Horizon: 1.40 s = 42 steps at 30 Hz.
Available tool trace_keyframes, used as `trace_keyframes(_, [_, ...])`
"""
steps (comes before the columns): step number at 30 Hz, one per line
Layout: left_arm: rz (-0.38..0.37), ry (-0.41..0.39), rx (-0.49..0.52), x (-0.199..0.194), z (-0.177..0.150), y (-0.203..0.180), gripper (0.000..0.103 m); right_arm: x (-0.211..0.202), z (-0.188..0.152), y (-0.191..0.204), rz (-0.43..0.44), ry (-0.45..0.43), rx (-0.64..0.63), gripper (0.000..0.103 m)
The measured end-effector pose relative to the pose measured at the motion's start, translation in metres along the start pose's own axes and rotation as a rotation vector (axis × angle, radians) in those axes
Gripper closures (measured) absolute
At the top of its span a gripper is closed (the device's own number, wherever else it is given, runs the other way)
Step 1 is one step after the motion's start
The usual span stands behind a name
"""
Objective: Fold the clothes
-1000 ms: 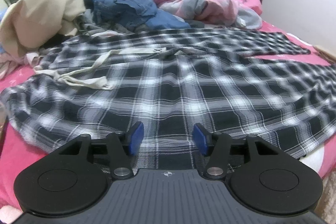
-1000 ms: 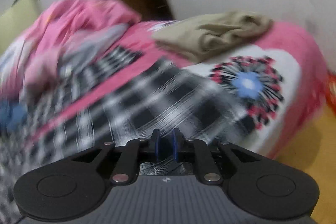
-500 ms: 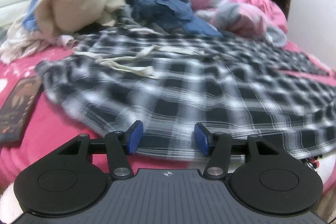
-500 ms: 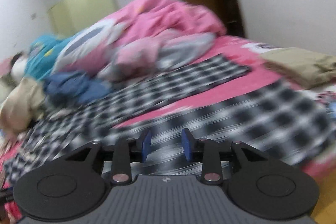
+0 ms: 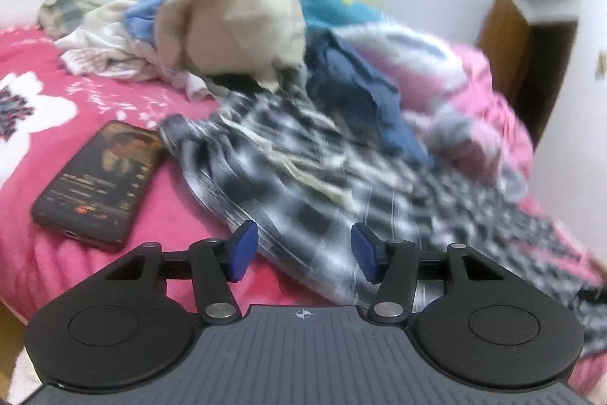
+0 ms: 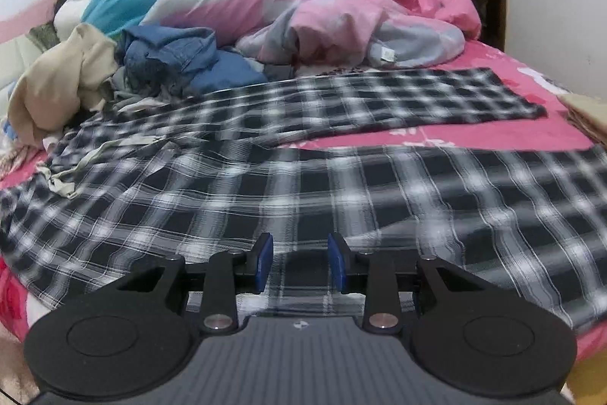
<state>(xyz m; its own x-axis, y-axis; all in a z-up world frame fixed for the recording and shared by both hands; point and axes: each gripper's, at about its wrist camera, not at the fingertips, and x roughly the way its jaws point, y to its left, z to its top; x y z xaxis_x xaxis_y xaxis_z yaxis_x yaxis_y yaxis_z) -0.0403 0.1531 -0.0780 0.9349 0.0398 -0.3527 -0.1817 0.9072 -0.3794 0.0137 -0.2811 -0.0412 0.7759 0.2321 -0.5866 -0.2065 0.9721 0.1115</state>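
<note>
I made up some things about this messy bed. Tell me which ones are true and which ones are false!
1. The checked trousers lie spread out on the pink bedsheet. True.
2. The right claw is squeezing the checked cloth. False: its blue pads are apart with nothing pinched between them.
3. A phone lies on the sheet beside the trousers. True.
4. The left claw is holding the phone. False: it is open and empty.
5. A blue denim garment sits in the pile behind the trousers. True.
</note>
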Motion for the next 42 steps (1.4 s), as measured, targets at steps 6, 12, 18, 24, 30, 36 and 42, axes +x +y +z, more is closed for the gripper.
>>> trace_keyframes(6, [-0.054, 0.000, 0.010, 0.006, 0.003, -0.007, 0.046, 0.010, 0.006, 0.023, 0.018, 0.004, -0.066, 0.070])
trace_keyframes(12, [-0.093, 0.085, 0.103, 0.023, -0.007, -0.030, 0.043, 0.038, -0.009, 0.026, -0.034, 0.082, -0.056, 0.069])
trace_keyframes(18, [-0.026, 0.157, 0.228, 0.036, -0.022, -0.046, 0.041, 0.042, -0.018, 0.034, -0.054, 0.067, -0.098, 0.054])
trace_keyframes(24, [-0.012, 0.175, 0.251, 0.035, -0.024, -0.049, 0.037, 0.044, -0.017, 0.036, -0.041, 0.085, -0.078, 0.032])
trace_keyframes(30, [-0.003, 0.189, 0.256, 0.037, -0.022, -0.053, 0.033, 0.045, -0.017, 0.045, -0.043, 0.120, -0.108, 0.000])
trace_keyframes(36, [-0.004, 0.199, 0.251, 0.037, -0.021, -0.055, 0.031, 0.042, -0.015, 0.042, -0.030, 0.130, -0.073, 0.000])
trace_keyframes(42, [-0.003, 0.215, 0.252, 0.037, -0.020, -0.060, 0.024, 0.039, -0.015, 0.032, 0.010, 0.122, 0.001, 0.000])
